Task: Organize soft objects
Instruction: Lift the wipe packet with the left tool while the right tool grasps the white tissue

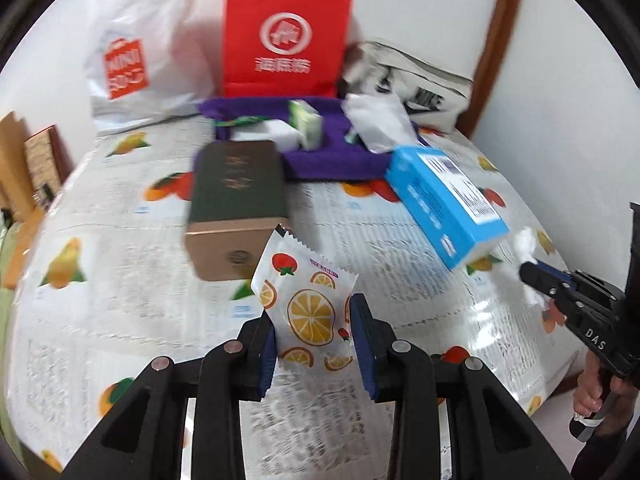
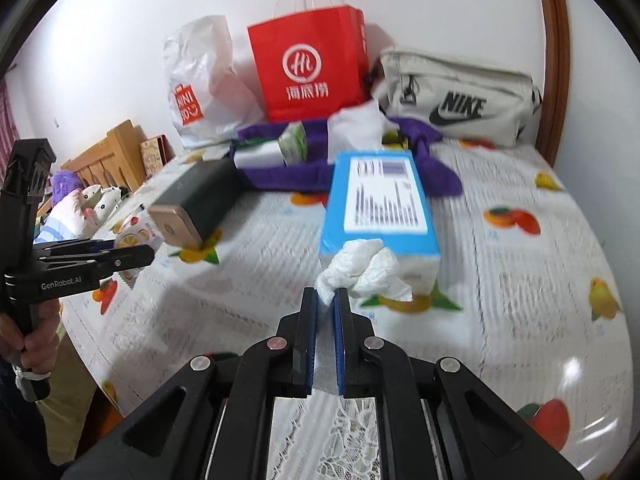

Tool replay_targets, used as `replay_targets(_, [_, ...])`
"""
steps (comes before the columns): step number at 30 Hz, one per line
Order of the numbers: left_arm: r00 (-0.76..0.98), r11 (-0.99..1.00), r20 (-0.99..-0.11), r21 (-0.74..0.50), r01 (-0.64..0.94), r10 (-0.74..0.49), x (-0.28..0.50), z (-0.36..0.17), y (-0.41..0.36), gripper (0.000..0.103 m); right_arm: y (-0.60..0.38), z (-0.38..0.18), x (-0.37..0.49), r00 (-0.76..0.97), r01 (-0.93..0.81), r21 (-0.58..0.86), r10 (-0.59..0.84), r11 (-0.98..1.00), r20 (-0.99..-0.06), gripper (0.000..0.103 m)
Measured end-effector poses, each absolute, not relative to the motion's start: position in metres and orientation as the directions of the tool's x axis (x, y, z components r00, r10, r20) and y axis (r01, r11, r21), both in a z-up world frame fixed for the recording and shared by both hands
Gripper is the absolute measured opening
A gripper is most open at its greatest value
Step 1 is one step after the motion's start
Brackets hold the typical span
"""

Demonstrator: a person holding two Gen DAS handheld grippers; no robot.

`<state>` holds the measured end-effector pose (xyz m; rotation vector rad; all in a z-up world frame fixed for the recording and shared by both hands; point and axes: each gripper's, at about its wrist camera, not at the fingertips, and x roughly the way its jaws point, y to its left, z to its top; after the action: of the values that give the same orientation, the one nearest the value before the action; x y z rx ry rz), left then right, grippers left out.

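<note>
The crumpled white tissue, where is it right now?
The crumpled white tissue is pinched in the right gripper, held just in front of the blue box near the middle of the right wrist view.

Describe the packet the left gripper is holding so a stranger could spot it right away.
On the fruit-print tablecloth, look just in front of the dark green box with the gold end. There the left gripper pinches a white sachet with zigzag edges. Unlike the boxes nearby, it is flat and printed with orange slices and a strawberry.
</note>
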<state>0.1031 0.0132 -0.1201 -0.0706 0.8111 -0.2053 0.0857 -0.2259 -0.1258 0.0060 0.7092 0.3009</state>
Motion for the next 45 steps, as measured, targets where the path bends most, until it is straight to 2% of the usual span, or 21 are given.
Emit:
replay_targets(3, [0.672,0.977,-0.709,-0.172,0.129,-0.214,0.102,-0.111,0.028,0.032,-0.224,-0.112,0.086,0.737,-0.266,0.098,0.268,0.959,-0.620,0.008])
replay_targets(8, [0.699,0.985,-0.695,-0.141,0.102,-0.172,0.096,-0.091,0.044,0.032,-0.224,-0.090,0.091,0.760,-0.249,0.092,0.254,0.964,-0.598,0.008])
replay_targets(20, [0.735,0.981,-0.655,-0.178,0.077,-0.177,0.100,-0.059,0.060,0.032,-0.216,-0.055,0.102,0.778,-0.246,0.078,0.245,0.966,-0.578,0.008])
replay_targets(45, [0.721,0.980,-0.668,-0.185,0.078,-0.183,0.174,-0.041,0.052,0.032,-0.214,-0.040,0.172,0.767,-0.254,0.078,0.250,0.964,-0.590,0.008])
